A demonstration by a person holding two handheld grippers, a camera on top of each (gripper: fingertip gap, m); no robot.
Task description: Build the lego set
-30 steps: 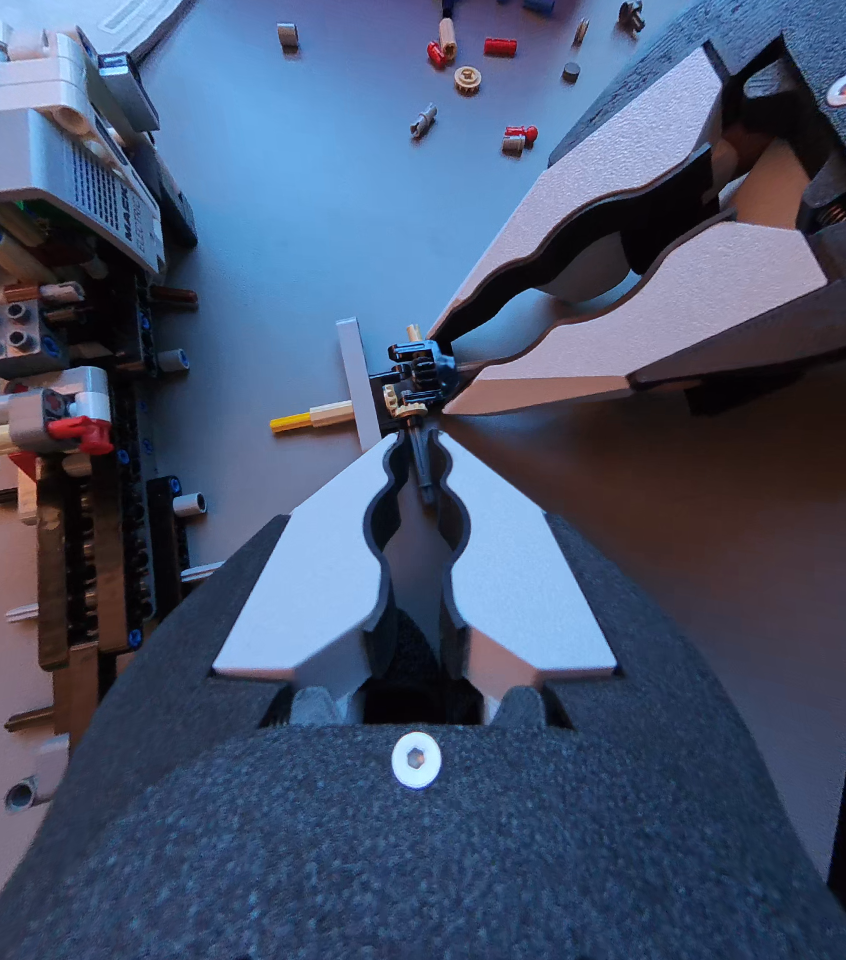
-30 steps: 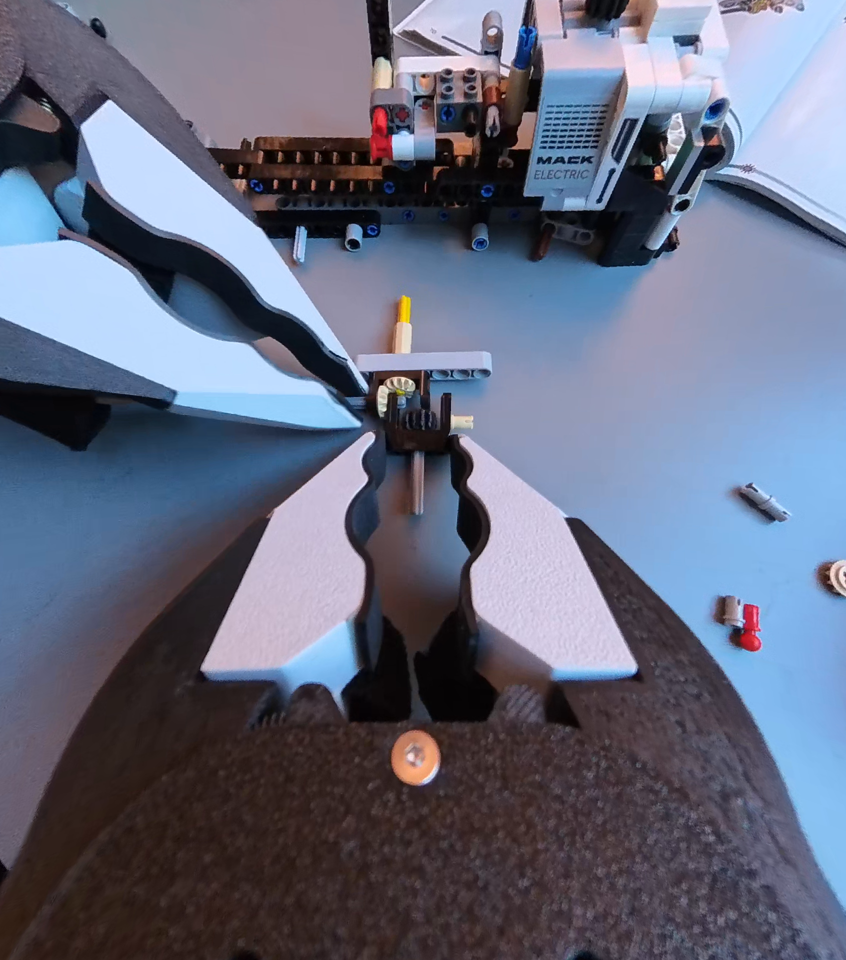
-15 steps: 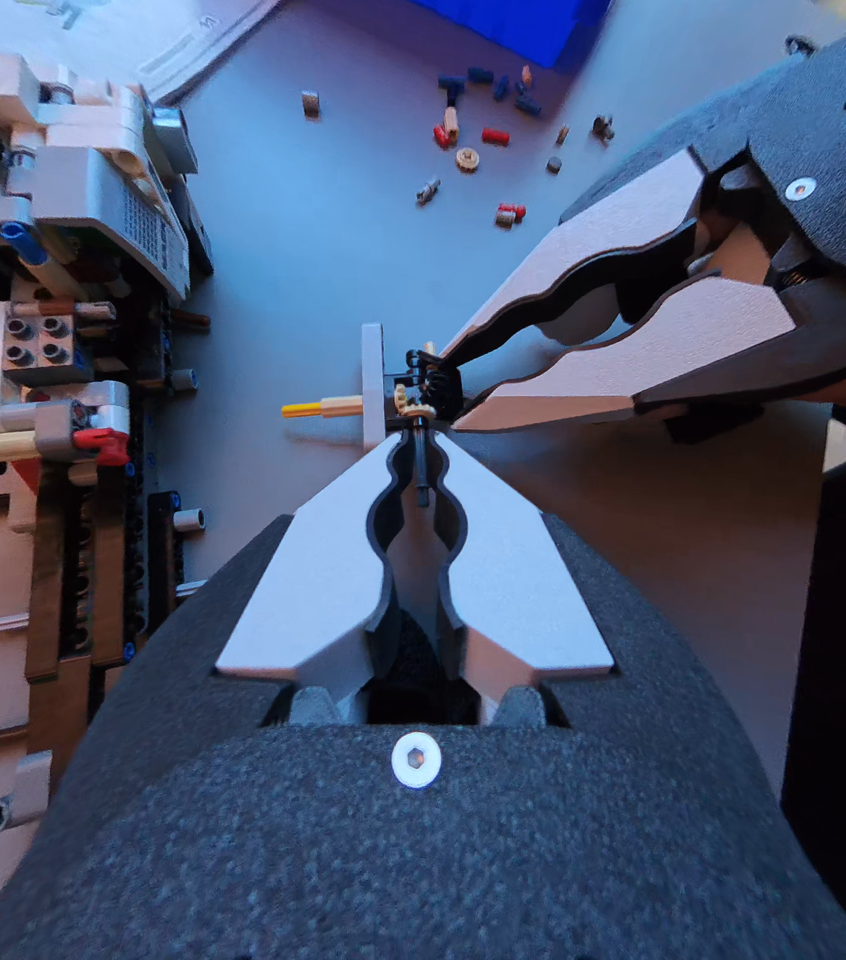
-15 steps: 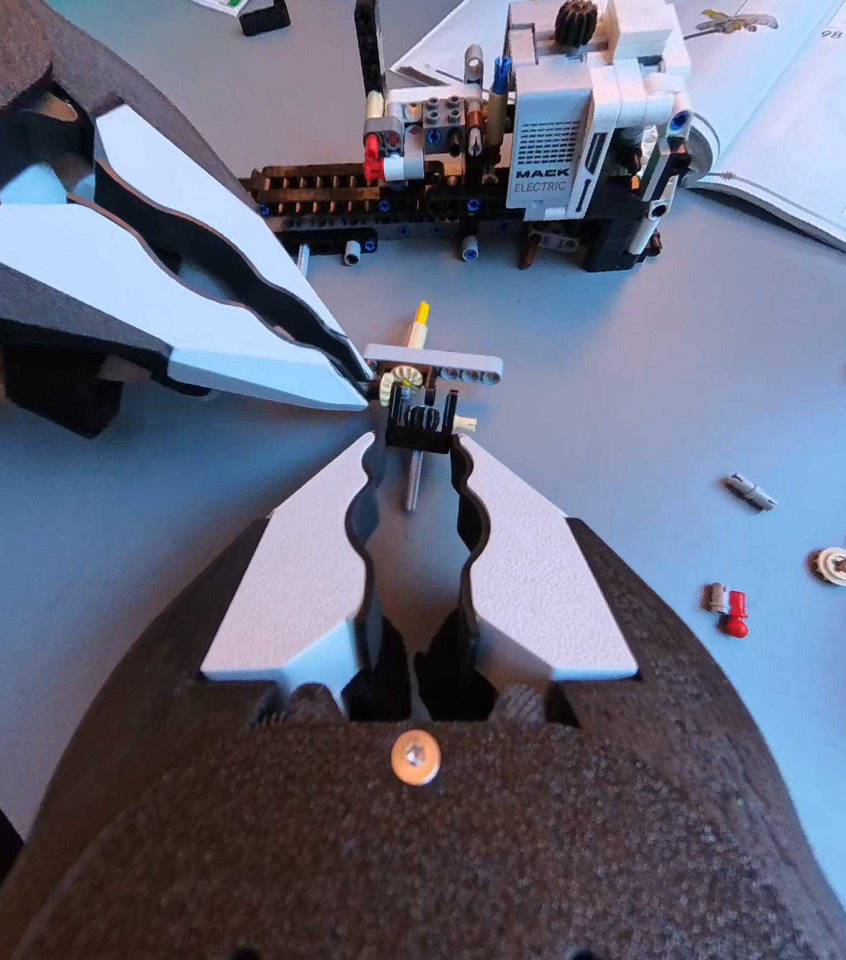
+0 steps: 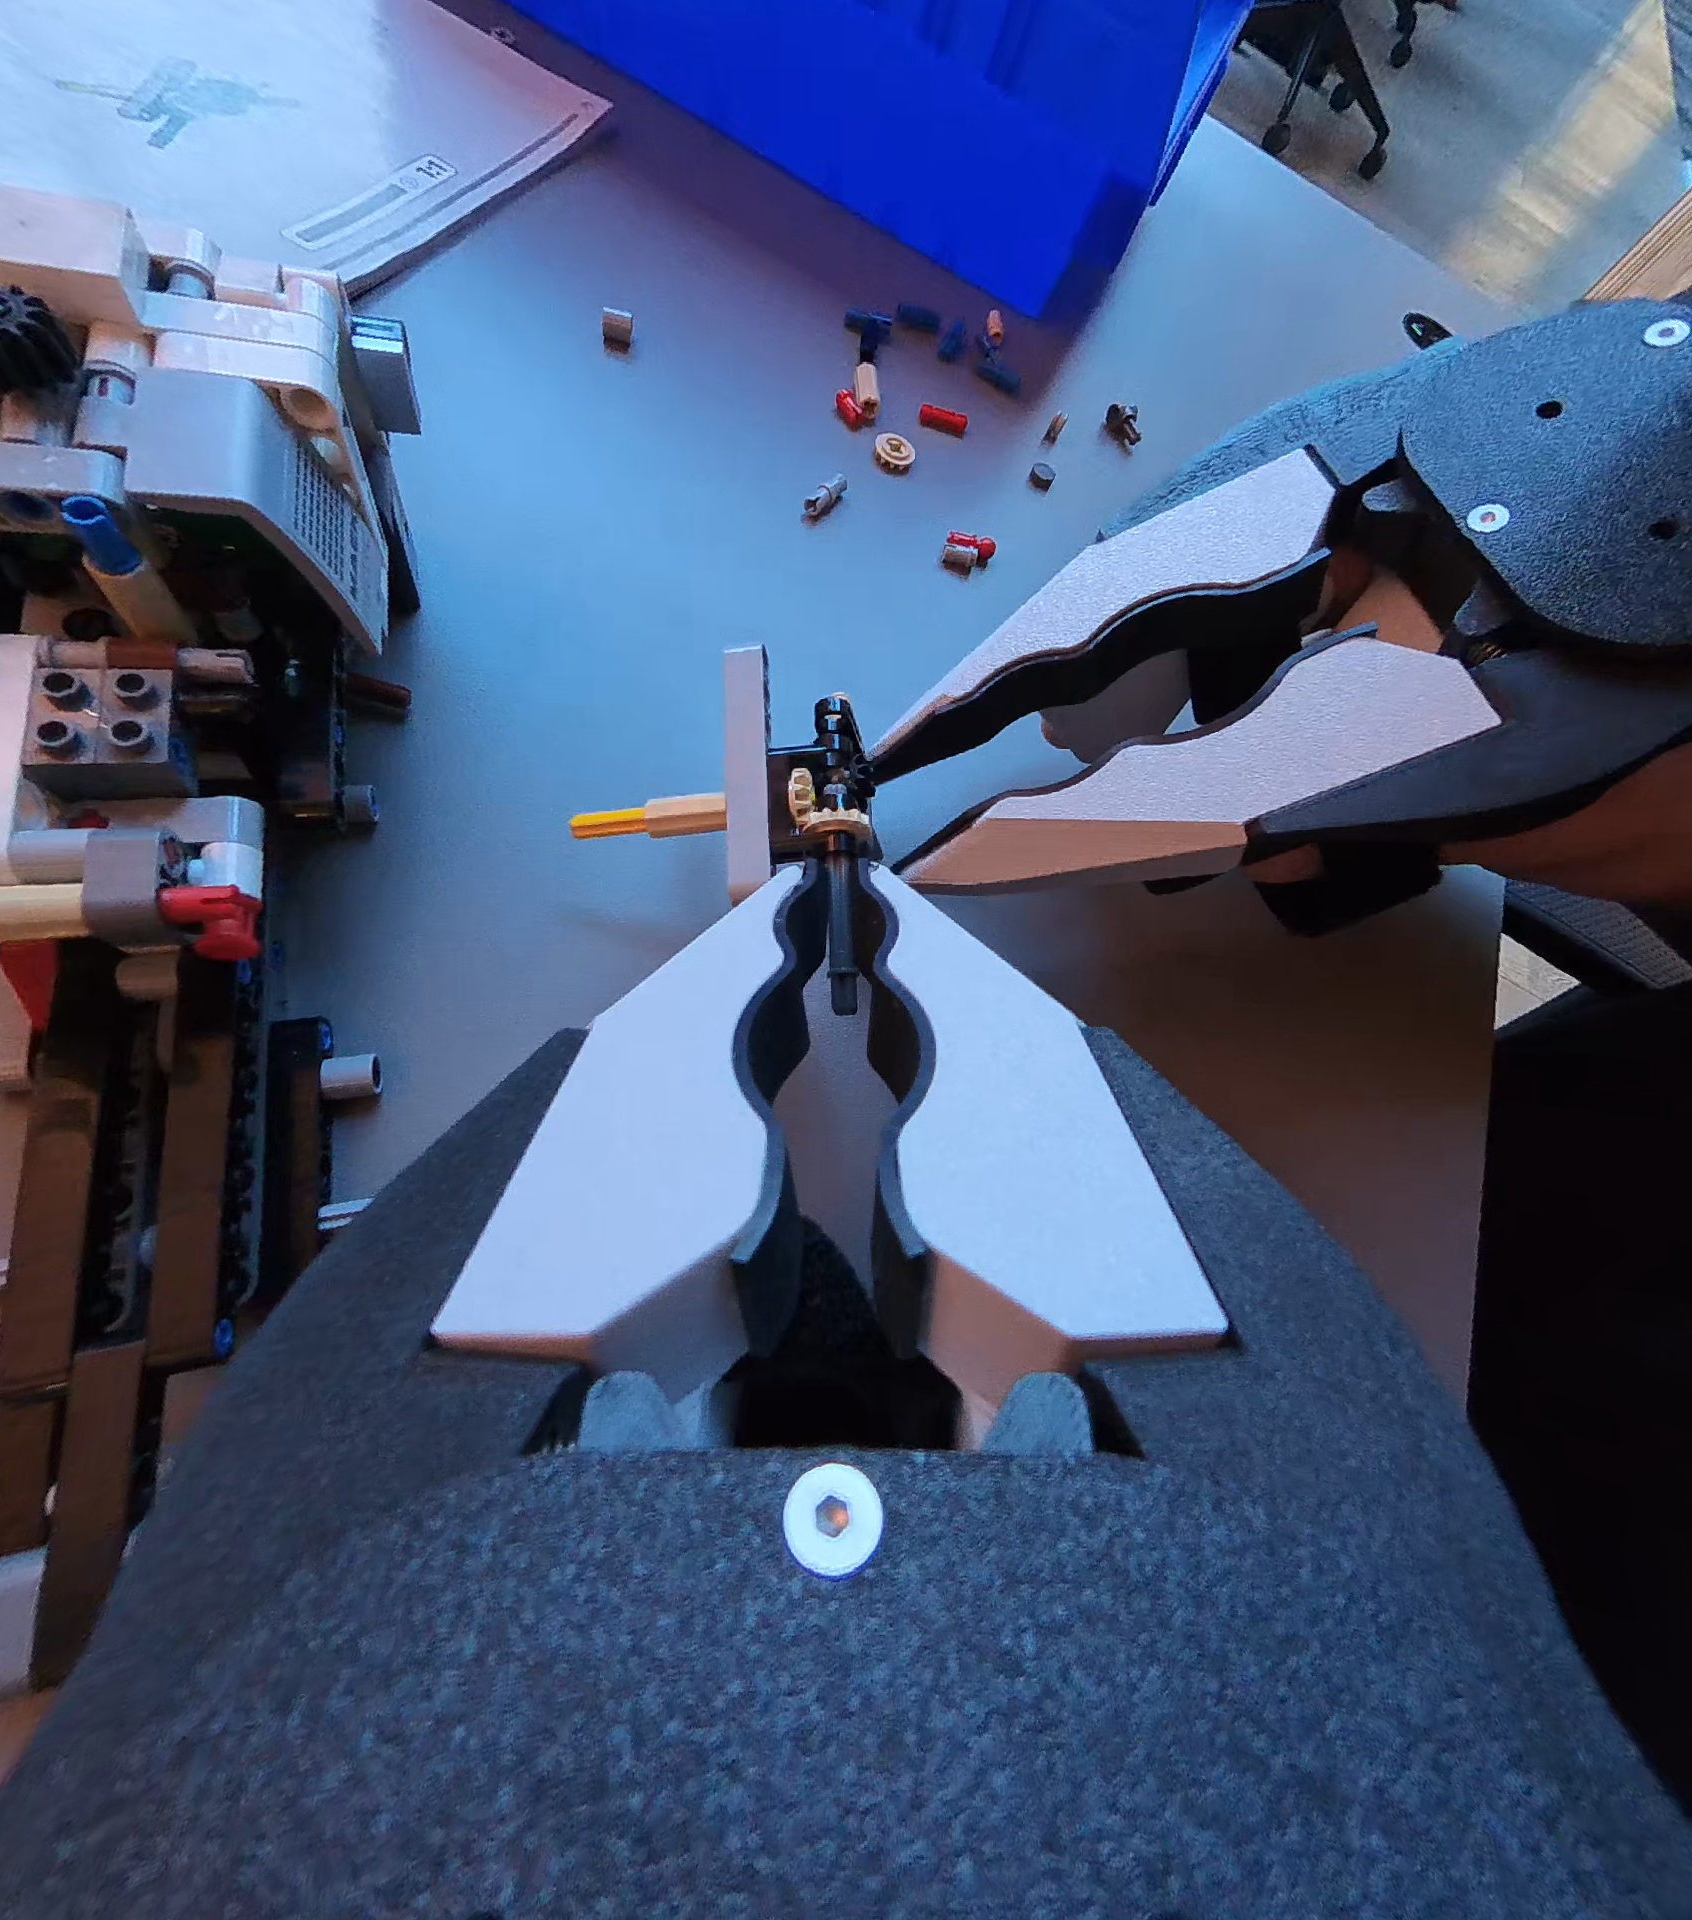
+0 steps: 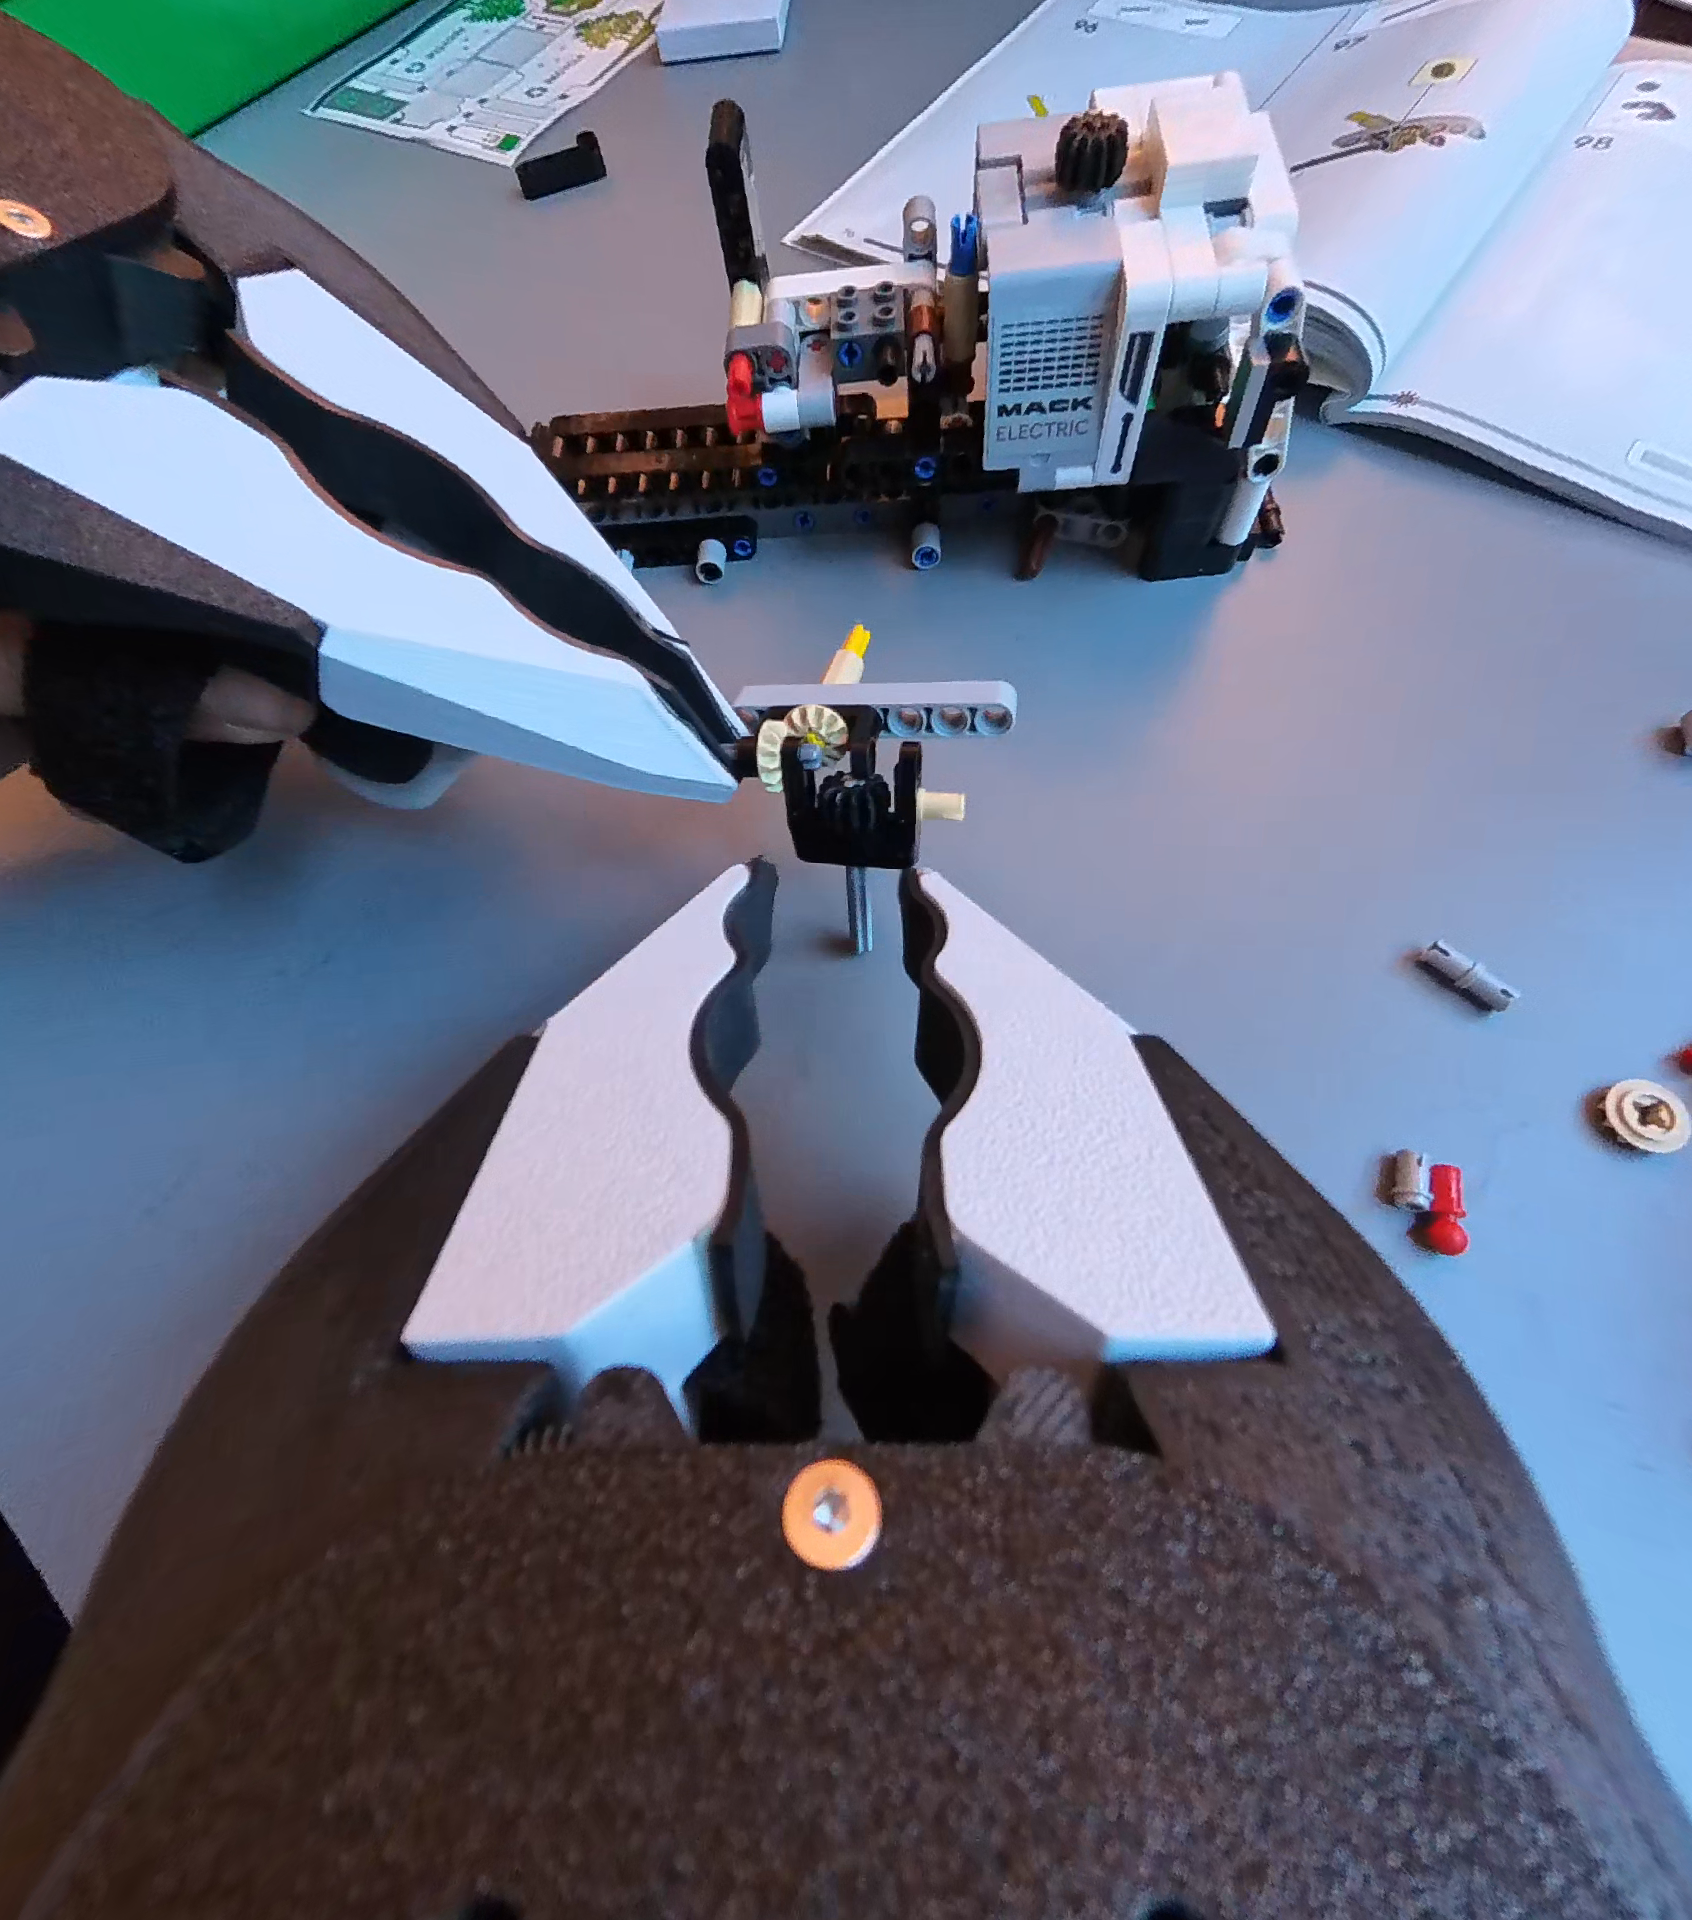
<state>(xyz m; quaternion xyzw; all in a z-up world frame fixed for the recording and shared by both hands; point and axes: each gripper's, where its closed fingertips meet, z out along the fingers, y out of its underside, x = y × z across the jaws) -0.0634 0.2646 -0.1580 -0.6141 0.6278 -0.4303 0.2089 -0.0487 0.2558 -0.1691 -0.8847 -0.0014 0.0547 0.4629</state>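
A small lego sub-assembly (image 5: 746,769) is held in the air: a grey beam, a yellow-tipped tan axle, a tan gear and a black gear frame (image 6: 857,821). My left gripper (image 5: 839,878) is shut on the black axle that sticks out of it; in the right wrist view it (image 6: 722,753) comes in from the left. My right gripper (image 6: 837,873) is open, its tips just short of the black frame, with a thin grey axle (image 6: 857,909) hanging between them. In the left wrist view it (image 5: 883,805) reaches in from the right.
The half-built white and black truck (image 6: 1029,416) stands behind on the grey table (image 6: 1341,727); it also shows in the left wrist view (image 5: 146,623). An open instruction booklet (image 6: 1548,260), a blue bin (image 5: 925,135) and several loose small parts (image 6: 1642,1117) lie around. My left and right fingertips are right by each other.
Both grippers have risen from the table with the sub-assembly. My right gripper has let go of the black frame and drawn back a little. My left gripper keeps its hold.
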